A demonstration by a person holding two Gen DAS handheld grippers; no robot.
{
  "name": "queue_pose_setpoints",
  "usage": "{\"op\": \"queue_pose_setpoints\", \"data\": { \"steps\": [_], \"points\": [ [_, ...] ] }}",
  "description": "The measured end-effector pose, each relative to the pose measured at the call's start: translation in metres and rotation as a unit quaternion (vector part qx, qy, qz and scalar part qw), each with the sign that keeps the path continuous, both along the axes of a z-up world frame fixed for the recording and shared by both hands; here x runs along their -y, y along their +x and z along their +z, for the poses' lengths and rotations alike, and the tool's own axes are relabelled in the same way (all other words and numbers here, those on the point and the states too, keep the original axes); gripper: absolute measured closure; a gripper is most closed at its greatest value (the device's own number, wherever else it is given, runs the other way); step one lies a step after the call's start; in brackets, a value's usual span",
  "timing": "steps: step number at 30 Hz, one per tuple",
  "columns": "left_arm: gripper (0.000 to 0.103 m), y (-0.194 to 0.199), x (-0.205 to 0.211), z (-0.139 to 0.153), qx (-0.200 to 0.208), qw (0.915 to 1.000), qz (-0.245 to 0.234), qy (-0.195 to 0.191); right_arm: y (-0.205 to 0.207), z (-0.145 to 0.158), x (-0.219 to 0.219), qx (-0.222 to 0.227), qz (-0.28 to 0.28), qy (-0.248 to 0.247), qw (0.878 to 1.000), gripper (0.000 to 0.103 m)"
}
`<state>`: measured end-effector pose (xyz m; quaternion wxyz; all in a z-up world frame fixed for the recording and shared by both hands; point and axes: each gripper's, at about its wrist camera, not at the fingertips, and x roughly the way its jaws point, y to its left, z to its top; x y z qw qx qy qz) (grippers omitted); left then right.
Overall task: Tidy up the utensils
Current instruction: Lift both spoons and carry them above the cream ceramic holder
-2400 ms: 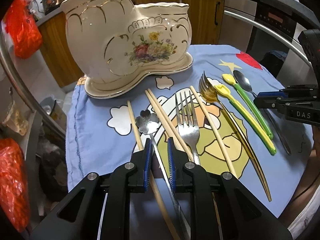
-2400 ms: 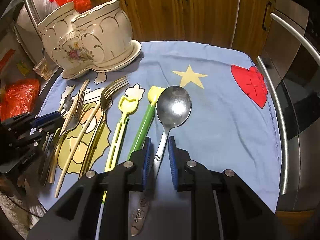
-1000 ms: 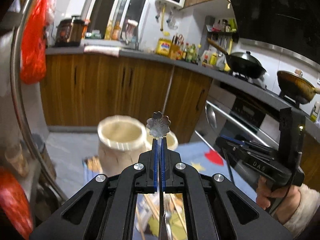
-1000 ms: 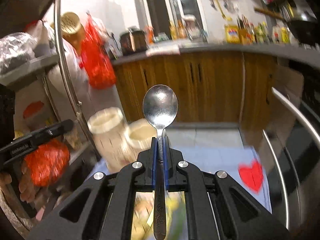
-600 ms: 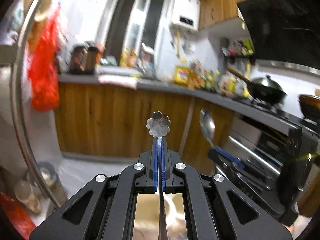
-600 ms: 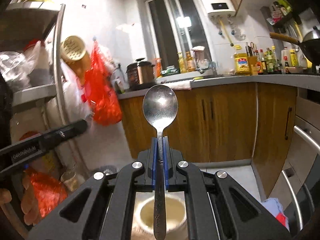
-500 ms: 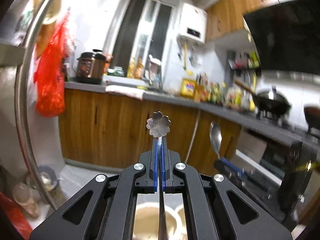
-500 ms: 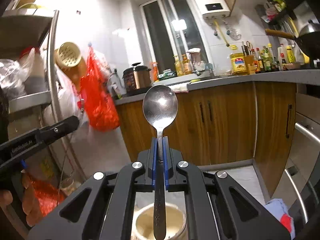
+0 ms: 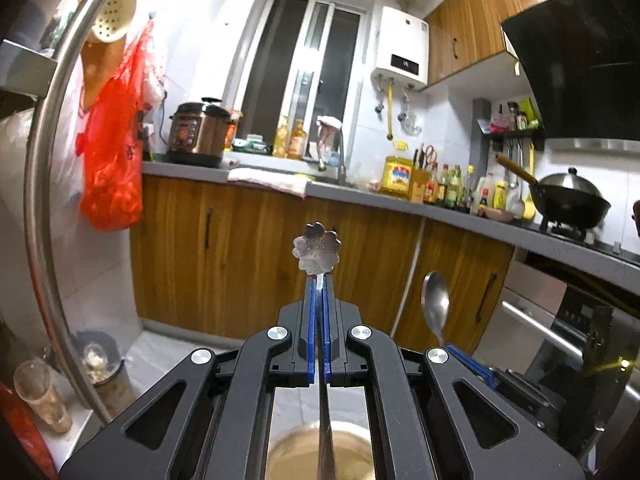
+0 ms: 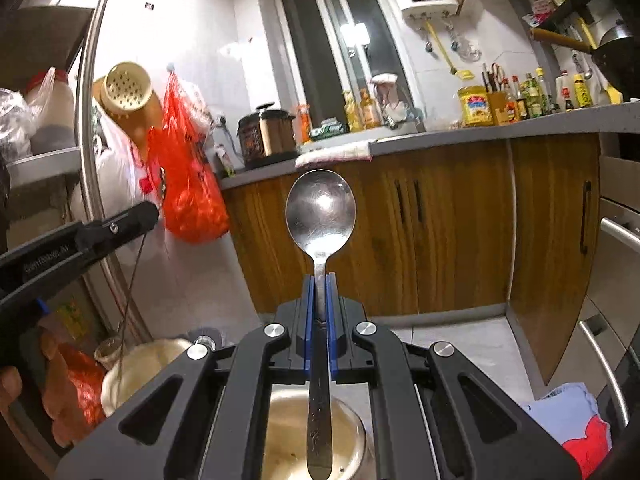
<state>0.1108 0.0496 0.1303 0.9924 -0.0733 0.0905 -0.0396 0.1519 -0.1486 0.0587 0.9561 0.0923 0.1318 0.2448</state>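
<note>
My left gripper (image 9: 319,286) is shut on a thin flower-headed steel spoon (image 9: 317,253), held upright, its handle hanging over the cream ceramic holder's opening (image 9: 352,454) below. My right gripper (image 10: 319,280) is shut on a large steel spoon (image 10: 320,212), also upright, its handle end over the holder's nearer opening (image 10: 288,440). The holder's other opening (image 10: 136,368) shows at lower left. The right gripper with its spoon (image 9: 435,302) shows in the left wrist view; the left gripper (image 10: 76,240) shows in the right wrist view.
Wooden kitchen cabinets (image 10: 452,224) stand behind. A steel rail (image 9: 36,208) curves at the left. A red plastic bag (image 10: 188,196) hangs nearby. The blue cloth's corner with a red heart (image 10: 580,436) shows at lower right. An oven front (image 9: 568,332) is at the right.
Both grippers closed on their spoons on the cloth, lifted them and tilted them upright. In the last half second both settled a little lower over the holder's openings.
</note>
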Motion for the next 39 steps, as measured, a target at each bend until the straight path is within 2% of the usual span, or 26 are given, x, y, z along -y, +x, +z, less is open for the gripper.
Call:
{"op": "queue_pose_setpoints", "data": {
  "steps": [10,15,17,22,33,39],
  "points": [
    [0.1,-0.02,0.003,-0.016,-0.076,0.9963,-0.022,0.034,-0.017,-0.005,0.006,-0.05,0.054,-0.024,0.997,0.097],
    [0.1,-0.029,-0.006,-0.03,-0.112,0.993,-0.031,0.022,-0.034,-0.005,0.006,-0.07,0.069,-0.051,0.994,0.097],
    [0.099,-0.028,-0.007,-0.033,-0.118,0.9922,-0.036,0.018,-0.034,-0.007,0.006,-0.083,0.072,-0.055,0.992,0.097],
    [0.099,-0.025,0.002,-0.04,-0.127,0.9903,-0.039,0.04,-0.024,-0.019,0.003,-0.115,0.076,-0.053,0.989,0.097],
    [0.099,-0.009,0.005,-0.054,-0.147,0.9873,-0.044,0.043,-0.02,-0.023,-0.006,-0.107,0.083,-0.059,0.989,0.097],
    [0.099,-0.006,0.008,-0.057,-0.143,0.9878,-0.034,0.049,-0.013,-0.024,-0.012,-0.112,0.075,-0.064,0.989,0.097]
  ]
}}
